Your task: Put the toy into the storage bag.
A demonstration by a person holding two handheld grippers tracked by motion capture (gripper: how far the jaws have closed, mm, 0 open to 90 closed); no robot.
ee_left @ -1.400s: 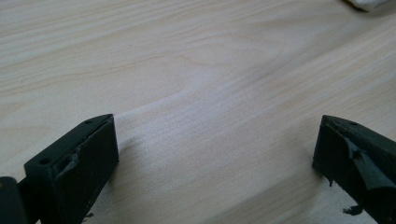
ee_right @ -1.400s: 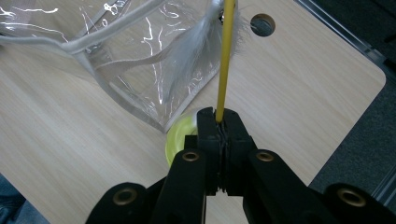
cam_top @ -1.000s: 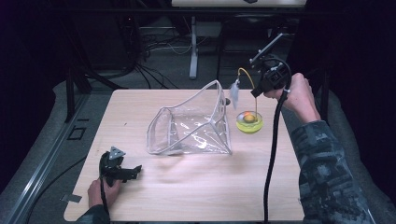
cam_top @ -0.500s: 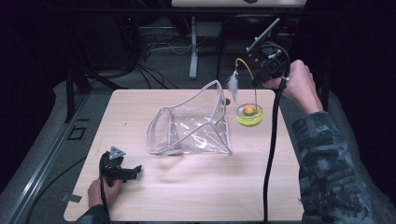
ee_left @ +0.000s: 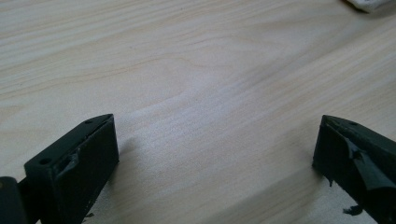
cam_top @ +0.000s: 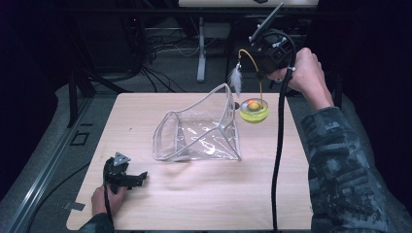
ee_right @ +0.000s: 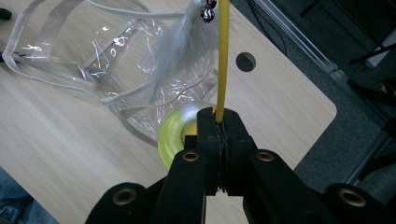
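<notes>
A cat toy hangs from my right gripper [cam_top: 262, 73] above the table's far right: a thin yellow wand [cam_top: 248, 53] with a white feather [cam_top: 236, 78] at its tip and a round yellow-green base [cam_top: 254, 111] below. In the right gripper view, my right gripper [ee_right: 218, 120] is shut on the yellow wand [ee_right: 223, 56]. The feather [ee_right: 180, 46] and a small bell [ee_right: 208, 10] dangle ahead, and the base [ee_right: 173, 136] sits under the jaws. A clear plastic bag [cam_top: 199, 130] stands open beside the toy. My left gripper [cam_top: 130, 178] rests open at the near left; its jaws hold nothing [ee_left: 215, 154].
The wooden table [cam_top: 204, 204] has a round hole [ee_right: 245, 61] near its far right corner. A black cable [cam_top: 278, 160] trails down from my right gripper across the table's right side. Dark floor, cables and a stand leg lie beyond the far edge.
My right gripper has risen and drifted toward the far edge, carrying the wand, feather and yellow base upward with it. The left gripper and the bag have stayed put.
</notes>
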